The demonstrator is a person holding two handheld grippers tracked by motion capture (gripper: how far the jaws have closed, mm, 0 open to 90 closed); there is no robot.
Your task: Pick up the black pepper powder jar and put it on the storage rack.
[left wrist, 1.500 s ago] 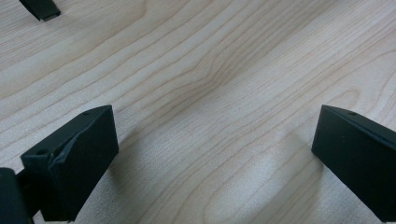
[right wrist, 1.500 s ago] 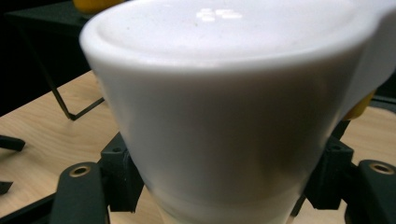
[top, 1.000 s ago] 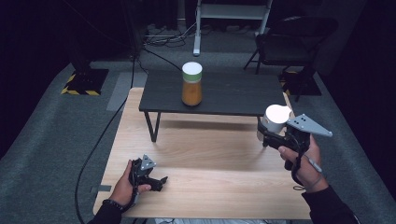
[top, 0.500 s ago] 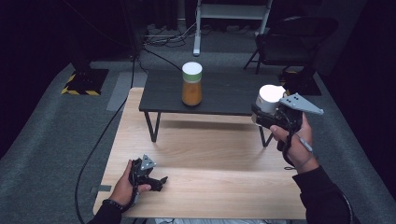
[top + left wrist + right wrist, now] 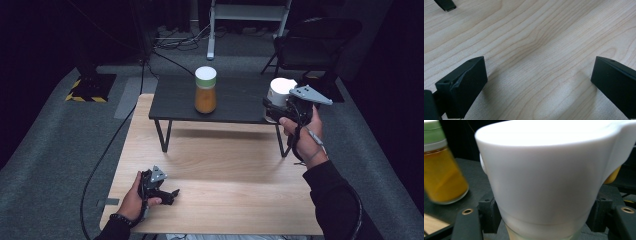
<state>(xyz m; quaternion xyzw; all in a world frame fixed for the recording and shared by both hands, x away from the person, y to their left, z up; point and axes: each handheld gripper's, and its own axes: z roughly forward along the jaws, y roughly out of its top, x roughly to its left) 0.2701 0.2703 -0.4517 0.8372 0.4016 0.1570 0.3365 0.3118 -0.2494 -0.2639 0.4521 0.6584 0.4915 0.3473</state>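
Note:
A white cup (image 5: 278, 92) is held upright in my right gripper (image 5: 274, 111), which is shut on its lower part above the right end of the small dark table (image 5: 240, 107). In the right gripper view the white cup (image 5: 544, 180) looms large between the black jaws, and its handle sticks out at the right. An amber jar with a green lid (image 5: 205, 90) stands on the dark table to the left of the cup; the jar (image 5: 441, 170) is blurred in the right gripper view. My left gripper (image 5: 170, 193) rests open on the wooden tabletop (image 5: 225, 165), with bare wood (image 5: 536, 62) between its jaws.
The low dark table stands on thin legs on the far part of the wooden tabletop. A black chair (image 5: 320, 40) and a white frame (image 5: 247, 15) stand on the grey carpet behind. A black cable (image 5: 107, 150) runs along the tabletop's left side.
My right gripper has carried the white cup up and away from me, from beside the dark table's right end to just over it. The left gripper has stayed put.

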